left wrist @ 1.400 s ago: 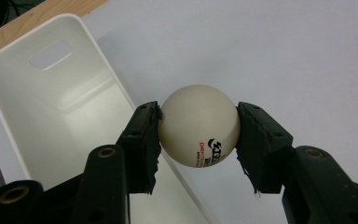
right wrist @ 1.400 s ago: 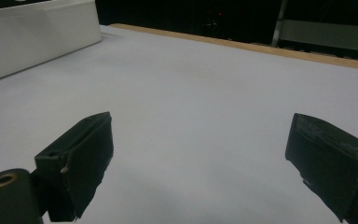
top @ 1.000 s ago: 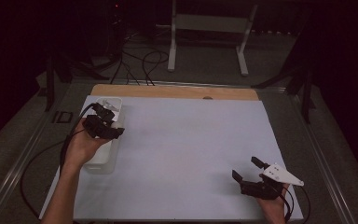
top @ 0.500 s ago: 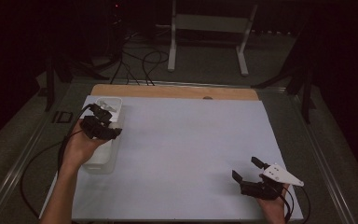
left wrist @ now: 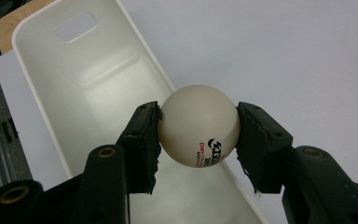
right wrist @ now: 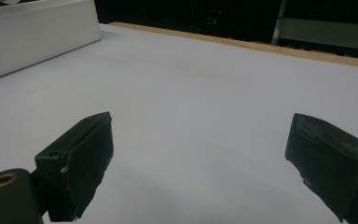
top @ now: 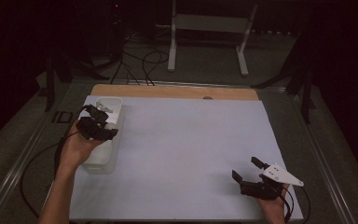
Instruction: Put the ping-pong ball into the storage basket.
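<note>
Left gripper view: left gripper (left wrist: pixel 199 135) pinched a light, smooth, rigid ball (left wrist: pixel 199 125) across its widest part above the bin (left wrist: pixel 37 88); right gripper (right wrist: pixel 205 163) stood wide, empty.

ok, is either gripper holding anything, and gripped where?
The left gripper holds a white table-tennis ball, jaws pressing its opposite sides, over the white plastic bin. The right gripper is open and holds nothing.

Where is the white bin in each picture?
High view: bin at the sheet's left edge, under the left tongs.
Left gripper view: behind the held ball, running from upper left to the bottom.
Right gripper view: top left corner.
Shared landmark: white sheet.
</note>
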`<state>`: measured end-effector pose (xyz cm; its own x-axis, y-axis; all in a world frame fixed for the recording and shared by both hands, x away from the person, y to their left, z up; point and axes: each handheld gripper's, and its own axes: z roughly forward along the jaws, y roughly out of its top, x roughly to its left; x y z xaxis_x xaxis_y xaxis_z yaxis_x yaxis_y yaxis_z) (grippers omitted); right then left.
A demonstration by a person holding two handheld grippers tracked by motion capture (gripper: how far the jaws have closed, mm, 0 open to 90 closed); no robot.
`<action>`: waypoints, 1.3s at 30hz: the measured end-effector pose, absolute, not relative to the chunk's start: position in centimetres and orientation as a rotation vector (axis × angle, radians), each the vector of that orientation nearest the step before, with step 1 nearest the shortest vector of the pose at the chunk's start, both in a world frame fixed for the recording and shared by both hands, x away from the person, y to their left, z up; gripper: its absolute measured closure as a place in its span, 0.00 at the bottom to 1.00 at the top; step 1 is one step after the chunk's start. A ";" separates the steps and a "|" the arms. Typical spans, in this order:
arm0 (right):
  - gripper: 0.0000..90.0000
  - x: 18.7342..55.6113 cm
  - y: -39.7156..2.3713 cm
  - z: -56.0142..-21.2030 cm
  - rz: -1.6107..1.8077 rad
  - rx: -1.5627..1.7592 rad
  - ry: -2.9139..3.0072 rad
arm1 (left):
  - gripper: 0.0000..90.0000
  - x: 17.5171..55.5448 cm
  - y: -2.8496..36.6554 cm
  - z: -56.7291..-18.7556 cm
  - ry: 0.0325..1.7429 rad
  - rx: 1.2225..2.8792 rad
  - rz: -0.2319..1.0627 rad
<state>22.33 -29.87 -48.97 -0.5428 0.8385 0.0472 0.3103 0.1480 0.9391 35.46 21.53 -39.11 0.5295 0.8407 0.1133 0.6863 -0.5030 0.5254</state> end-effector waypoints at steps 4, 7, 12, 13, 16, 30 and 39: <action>0.08 22.3 -29.9 -48.9 1.390 1.095 1.932 | 0.57 35.4 21.8 -39.2 1.257 2.349 0.504; 0.08 22.3 -29.9 -48.9 1.389 1.095 1.932 | 0.57 35.3 22.0 -39.3 1.264 2.346 0.506; 0.08 22.3 -29.9 -48.9 1.389 1.095 1.930 | 0.57 35.2 22.5 -39.5 1.280 2.341 0.505; 0.08 22.3 -29.9 -48.9 1.389 1.096 1.930 | 0.57 35.2 22.6 -39.6 1.283 2.339 0.503; 0.08 22.3 -29.9 -48.9 1.388 1.094 1.931 | 0.57 35.1 22.8 -39.8 1.292 2.337 0.506; 0.08 22.2 -29.9 -48.9 1.388 1.094 1.932 | 0.57 34.9 23.6 -40.5 1.317 2.326 0.504; 0.08 22.2 -29.9 -48.9 1.386 1.094 1.932 | 0.57 34.7 24.0 -40.9 1.329 2.319 0.501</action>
<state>22.23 -29.90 -48.93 -0.5398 0.8407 0.0432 0.3103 0.1509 0.9386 34.73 23.98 -40.89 0.4786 0.8723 0.1000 0.7216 -0.4556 0.5213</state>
